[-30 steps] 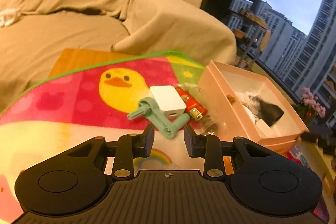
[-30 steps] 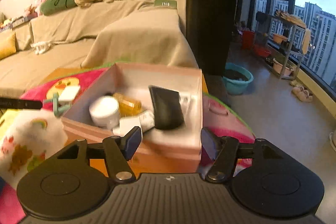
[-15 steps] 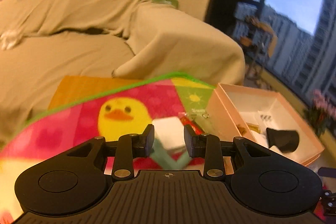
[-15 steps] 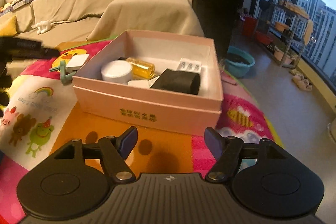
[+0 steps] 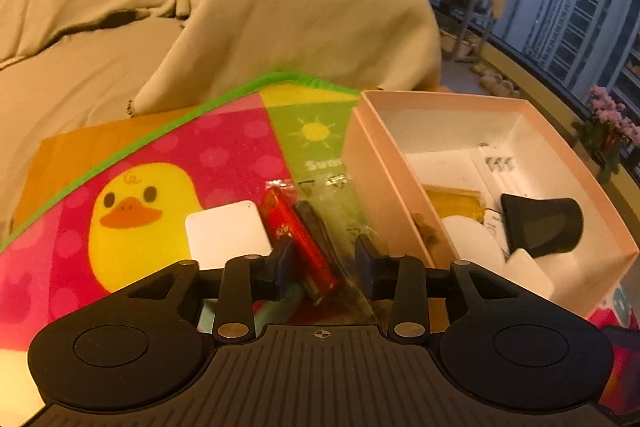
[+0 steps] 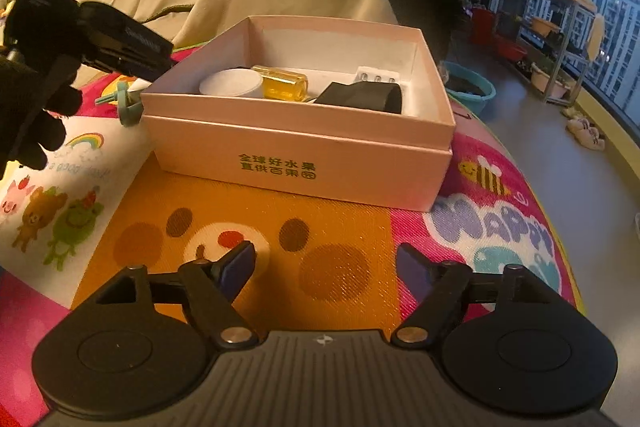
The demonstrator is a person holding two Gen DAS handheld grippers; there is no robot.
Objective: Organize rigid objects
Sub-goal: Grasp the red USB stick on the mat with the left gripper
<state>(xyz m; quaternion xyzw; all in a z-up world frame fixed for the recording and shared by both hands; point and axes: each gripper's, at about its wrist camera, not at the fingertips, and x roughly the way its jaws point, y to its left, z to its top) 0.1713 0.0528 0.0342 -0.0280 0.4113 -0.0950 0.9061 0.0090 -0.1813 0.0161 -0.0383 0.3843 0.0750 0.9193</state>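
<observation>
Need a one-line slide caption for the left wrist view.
Left gripper, jaws opening, hovers over a red packet in clear wrap beside the pink box.

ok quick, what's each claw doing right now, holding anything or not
Left claw: opening over the red packet in its clear wrapper, pads not pressing it, holding nothing.
Right claw: opening wide above the mat, nothing between its jaws.

Both wrist cams – low, near – sharing box (image 5: 400, 99)
</observation>
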